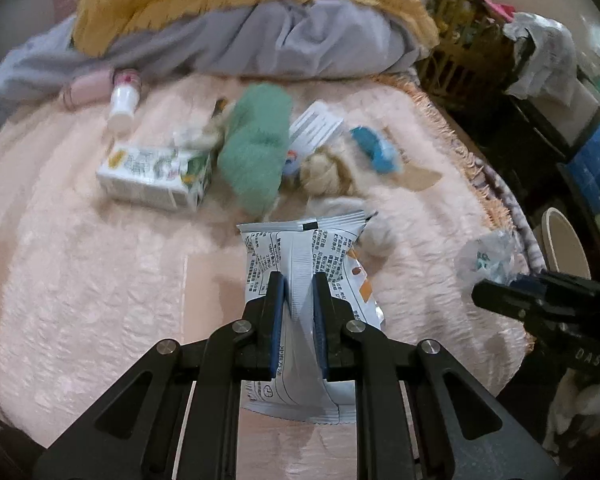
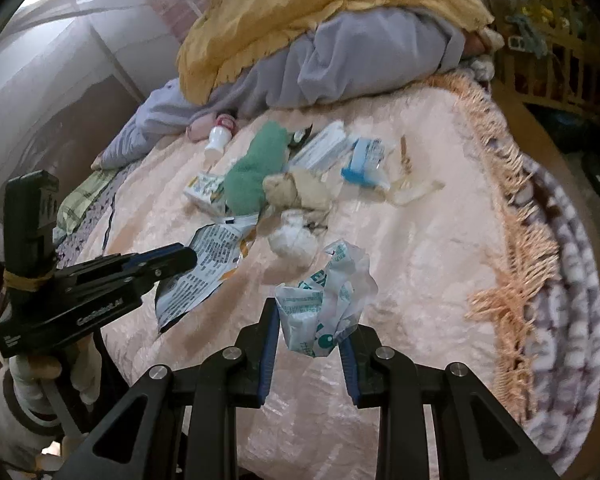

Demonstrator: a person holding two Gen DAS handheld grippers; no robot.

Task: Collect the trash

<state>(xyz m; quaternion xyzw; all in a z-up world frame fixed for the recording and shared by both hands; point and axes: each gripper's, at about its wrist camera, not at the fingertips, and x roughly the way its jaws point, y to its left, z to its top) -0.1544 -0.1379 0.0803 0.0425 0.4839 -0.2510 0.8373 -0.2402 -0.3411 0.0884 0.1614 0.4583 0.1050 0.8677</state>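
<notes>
Currently left gripper [image 1: 298, 280] clamps snack wrapper [image 1: 300, 240]; right gripper [image 2: 310, 316] pinches crumpled plastic bag [image 2: 324, 300] loosely near bed [image 2: 420, 260] edge. Either may slip.

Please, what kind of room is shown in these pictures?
Most likely a bedroom: litter lies on a bed with a pink fringed bedspread, a heaped yellow blanket over grey bedding, and sheer curtains behind.

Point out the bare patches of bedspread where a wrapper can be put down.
Free: the pink bedspread left of the left tool, below the milk carton; also the patch between the crumpled bag and the fringe. Crowded: around the green plush and blue pack.
</notes>
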